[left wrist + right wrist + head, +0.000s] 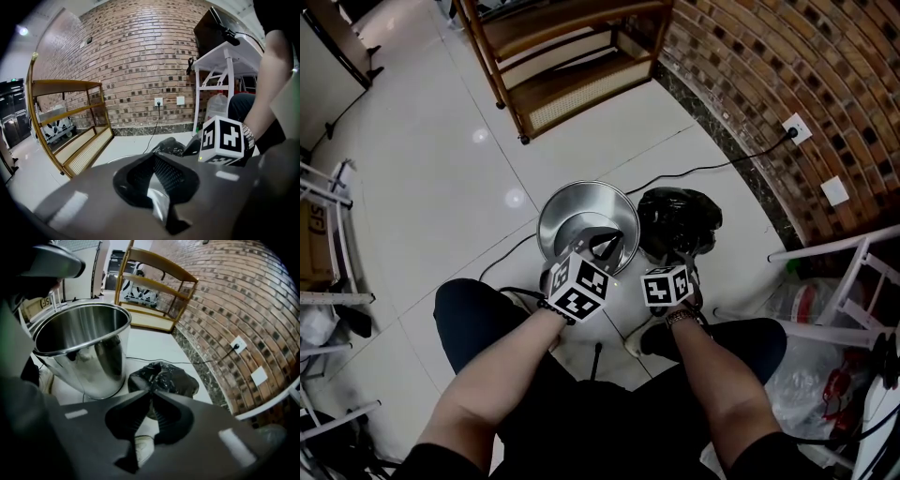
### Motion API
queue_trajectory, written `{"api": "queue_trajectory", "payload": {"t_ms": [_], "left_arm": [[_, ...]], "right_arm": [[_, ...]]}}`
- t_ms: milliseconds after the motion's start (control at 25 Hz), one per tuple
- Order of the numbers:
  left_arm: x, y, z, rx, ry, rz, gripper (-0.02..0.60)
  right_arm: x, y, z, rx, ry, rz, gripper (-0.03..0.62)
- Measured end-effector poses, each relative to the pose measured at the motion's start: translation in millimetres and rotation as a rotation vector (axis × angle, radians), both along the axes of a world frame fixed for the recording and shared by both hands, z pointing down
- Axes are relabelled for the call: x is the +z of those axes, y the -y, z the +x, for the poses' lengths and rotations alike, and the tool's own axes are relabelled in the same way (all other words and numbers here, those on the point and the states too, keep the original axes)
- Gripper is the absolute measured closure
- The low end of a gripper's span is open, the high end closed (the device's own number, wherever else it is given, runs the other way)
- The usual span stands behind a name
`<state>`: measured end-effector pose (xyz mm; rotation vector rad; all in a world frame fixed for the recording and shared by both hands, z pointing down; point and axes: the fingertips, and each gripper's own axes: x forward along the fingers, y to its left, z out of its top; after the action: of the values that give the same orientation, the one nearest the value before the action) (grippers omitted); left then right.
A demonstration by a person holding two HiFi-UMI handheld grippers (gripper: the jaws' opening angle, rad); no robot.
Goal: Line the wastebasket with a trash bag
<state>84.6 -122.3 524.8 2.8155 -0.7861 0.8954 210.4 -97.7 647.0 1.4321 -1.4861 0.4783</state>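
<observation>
A shiny steel wastebasket [586, 217] [84, 348] stands upright on the tiled floor with nothing in it. A crumpled black trash bag [678, 218] [164, 378] lies on the floor just right of it. My left gripper [605, 246] [153, 157] hangs over the basket's near rim, its jaws shut with nothing between them. My right gripper [680, 258] [151, 392] points down at the bag's near edge. Its jaws are pinched together on a fold of the black plastic. The right gripper's marker cube [222, 139] shows in the left gripper view, with the bag [171, 146] beyond it.
A wooden shelf rack [572, 56] stands beyond the basket. A brick wall [787, 66] runs along the right, with a socket [797, 128] and a black cable across the floor. A white frame [834, 281] and plastic bags crowd the right. My shoe [140, 451] is under the right gripper.
</observation>
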Motion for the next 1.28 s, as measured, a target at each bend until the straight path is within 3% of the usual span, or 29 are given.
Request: {"api": "queue_trajectory", "payload": {"t_ms": [80,480,1000,1280], "left_arm": [[-0.7,-0.1,0.5,0.001,-0.002,0.002,0.58],[-4.3,-2.0,1.6,0.007,0.0,0.022,0.578],[-15.0,-4.5,5.4,0.032,-0.002,0.066,0.58],[-38.9,-2.2,3.2,0.006,-0.083,0.045,0.578]], "right_arm": [[-5.8,0.1,5.5,0.011,-0.01,0.012,0.591],[-45.6,-0.3,35.7,0.039,-0.043,0.083,0.591],[-137.3,4.5,78.9,0.033,-0.115,0.235,0.592],[-207.6,12.0,83.2,0.036,-0.13,0.362,0.592]]}}
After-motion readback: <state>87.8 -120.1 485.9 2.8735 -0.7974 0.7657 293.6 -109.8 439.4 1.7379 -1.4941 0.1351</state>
